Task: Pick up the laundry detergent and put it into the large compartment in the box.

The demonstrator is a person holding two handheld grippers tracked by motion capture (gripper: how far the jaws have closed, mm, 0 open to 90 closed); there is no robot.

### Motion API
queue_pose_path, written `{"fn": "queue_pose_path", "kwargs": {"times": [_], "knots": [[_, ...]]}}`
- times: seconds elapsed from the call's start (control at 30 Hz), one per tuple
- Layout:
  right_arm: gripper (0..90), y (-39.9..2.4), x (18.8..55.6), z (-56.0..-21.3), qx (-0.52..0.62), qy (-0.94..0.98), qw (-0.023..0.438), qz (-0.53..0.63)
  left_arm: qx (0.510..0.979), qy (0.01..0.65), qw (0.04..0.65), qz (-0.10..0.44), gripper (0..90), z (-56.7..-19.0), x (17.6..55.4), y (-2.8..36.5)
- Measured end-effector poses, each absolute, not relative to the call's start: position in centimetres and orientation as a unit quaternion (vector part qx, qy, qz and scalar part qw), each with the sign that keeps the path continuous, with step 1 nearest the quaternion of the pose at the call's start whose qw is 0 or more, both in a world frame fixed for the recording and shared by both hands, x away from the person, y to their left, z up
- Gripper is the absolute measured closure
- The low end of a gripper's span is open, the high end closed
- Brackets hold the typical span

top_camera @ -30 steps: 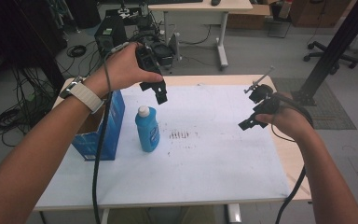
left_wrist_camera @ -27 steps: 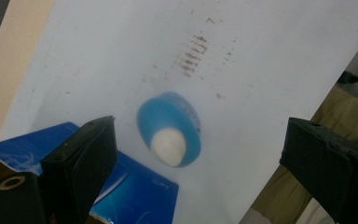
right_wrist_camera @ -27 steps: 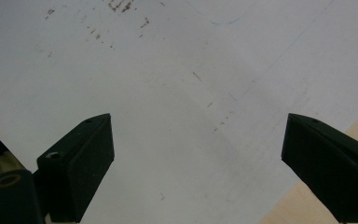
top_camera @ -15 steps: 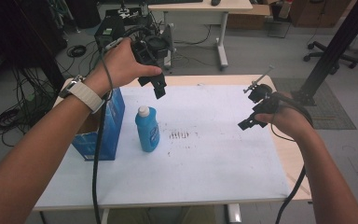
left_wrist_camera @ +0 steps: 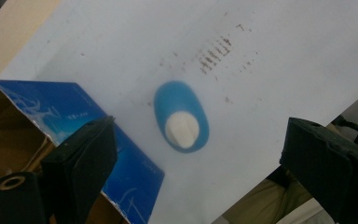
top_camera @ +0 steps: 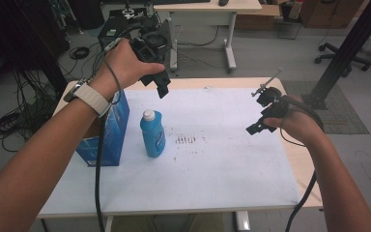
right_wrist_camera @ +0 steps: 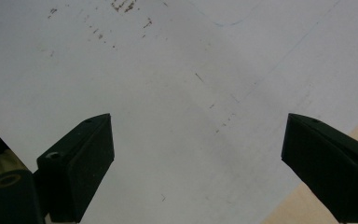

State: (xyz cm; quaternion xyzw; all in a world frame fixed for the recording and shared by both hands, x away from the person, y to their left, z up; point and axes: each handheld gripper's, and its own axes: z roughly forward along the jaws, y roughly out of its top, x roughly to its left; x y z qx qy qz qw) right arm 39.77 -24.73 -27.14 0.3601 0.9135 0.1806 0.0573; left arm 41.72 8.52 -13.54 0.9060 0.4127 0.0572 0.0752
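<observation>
Bottle [top_camera: 152,134] stands upright on the white table [top_camera: 222,164], just right of the open blue box [top_camera: 111,133], cap [left_wrist_camera: 182,129] on. Left gripper [top_camera: 162,87] hangs above it, jaws spread wide with nothing between them. Right gripper [top_camera: 256,126] sits well off to the right over bare tabletop, jaws wide apart too.

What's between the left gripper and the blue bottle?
Nothing. In the left gripper view the open left gripper looks straight down on the blue bottle, only air between; the high view agrees.
</observation>
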Motion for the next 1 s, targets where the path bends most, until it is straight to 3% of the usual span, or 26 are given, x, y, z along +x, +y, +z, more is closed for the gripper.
{"fn": "queue_pose_path", "kwargs": {"times": [1.0], "knots": [[9.3,-24.4,39.8,-27.0,0.358,0.914,0.059,0.184,0.869,0.492,0.043,0.034,10.6,-15.4,42.8,9.8]]}}
